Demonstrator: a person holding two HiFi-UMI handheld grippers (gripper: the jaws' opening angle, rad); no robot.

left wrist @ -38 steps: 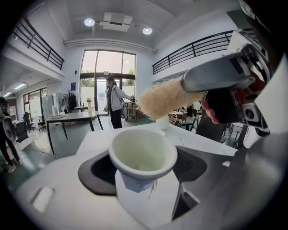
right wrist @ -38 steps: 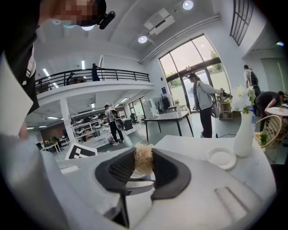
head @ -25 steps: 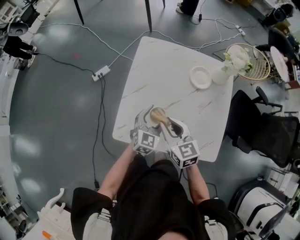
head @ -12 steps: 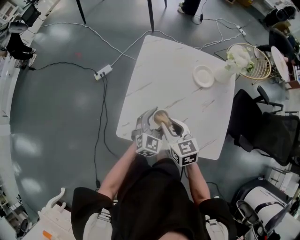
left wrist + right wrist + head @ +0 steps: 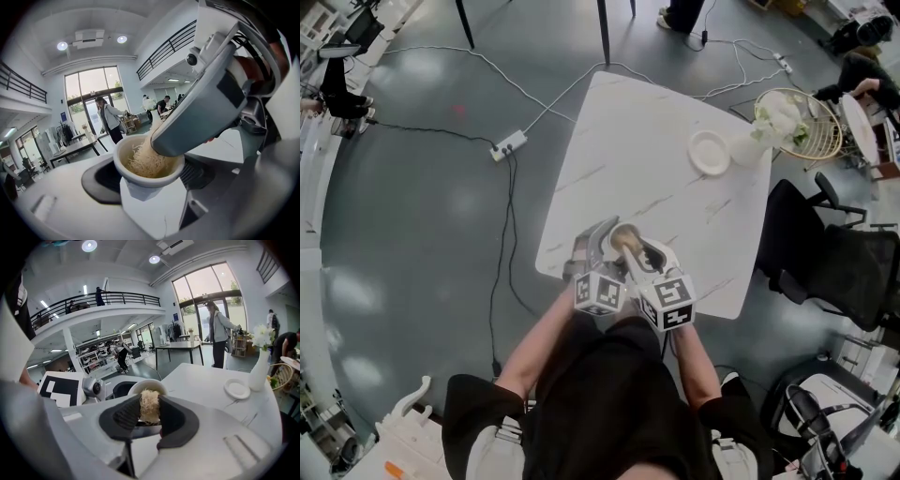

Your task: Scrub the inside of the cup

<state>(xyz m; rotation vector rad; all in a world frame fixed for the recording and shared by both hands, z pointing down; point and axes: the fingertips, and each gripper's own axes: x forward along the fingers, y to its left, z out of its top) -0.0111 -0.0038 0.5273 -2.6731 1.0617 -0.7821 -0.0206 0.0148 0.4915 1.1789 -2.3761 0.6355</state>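
A white cup (image 5: 140, 140) is gripped by my left gripper (image 5: 147, 177), its dark pads (image 5: 101, 180) pressing on both sides. A pale fibrous scrubber (image 5: 143, 161) is pushed down into the cup. My right gripper (image 5: 149, 413) is shut on that scrubber (image 5: 150, 405), its black pads (image 5: 126, 416) squeezing it just above the cup rim (image 5: 146, 383). In the head view the cup (image 5: 619, 234) is over the table's near edge, the left gripper (image 5: 598, 246) on its left and the right gripper (image 5: 639, 258) reaching in from the right.
The white marble table (image 5: 647, 178) carries a small white plate (image 5: 709, 152) and a white vase (image 5: 741, 148) with flowers at its far right corner. A wire basket (image 5: 806, 122) and black chairs (image 5: 834, 262) stand to the right. A power strip (image 5: 508, 145) and cables lie on the floor.
Both grippers, the cup and the scrubber have shifted only slightly to the right in the head view. The scrubber stays inside the cup and both grips hold.
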